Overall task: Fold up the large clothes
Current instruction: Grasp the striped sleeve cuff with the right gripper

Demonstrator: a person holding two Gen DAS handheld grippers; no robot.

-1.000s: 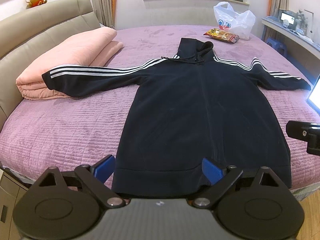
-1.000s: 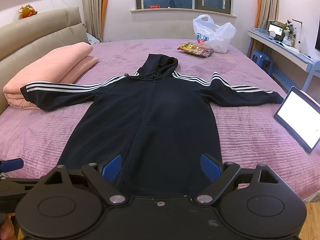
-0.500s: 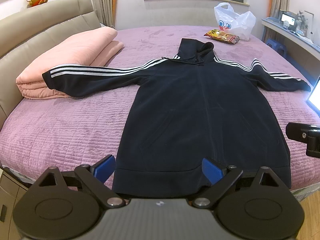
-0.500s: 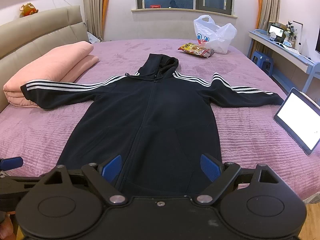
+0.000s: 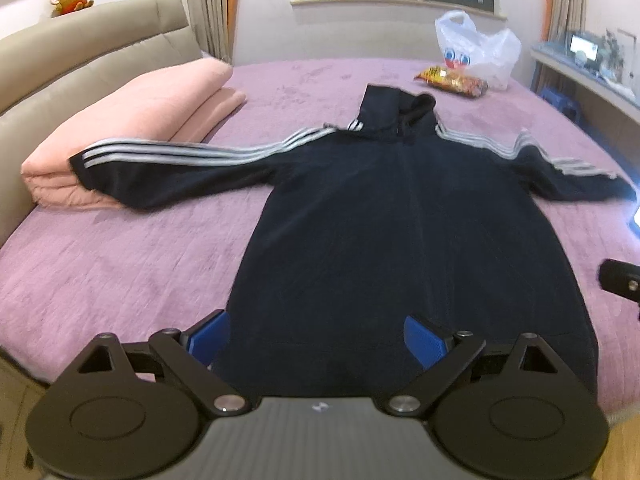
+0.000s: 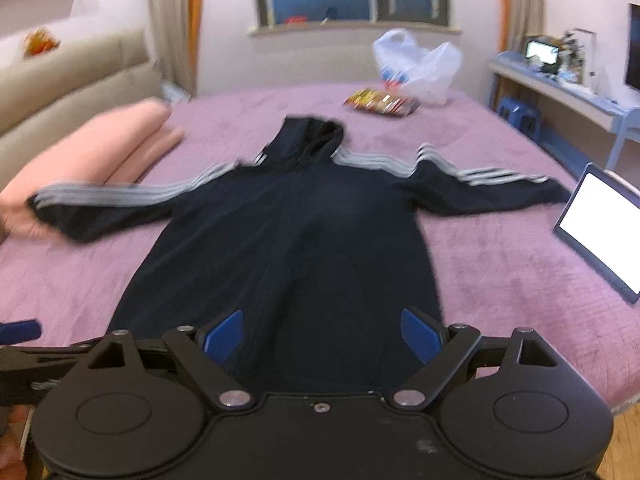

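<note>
A dark hoodie point(image 5: 408, 232) lies flat on the purple bed point(image 5: 120, 264), hood toward the window, both striped sleeves stretched out to the sides. Its left sleeve end rests on a folded pink blanket point(image 5: 132, 120) by the headboard. Beyond the hood sit a snack bag point(image 5: 452, 78) and a white plastic bag point(image 5: 476, 48). A lit tablet point(image 6: 600, 224) lies on the bed near the right sleeve end.

The left tool point(image 5: 316, 338) hangs over the hem near the bed's edge, blue pads point(image 5: 210, 336) spread wide, holding nothing. The right tool point(image 6: 320, 334) is also over the hem, fingers spread and empty. Both views are slightly blurred.
</note>
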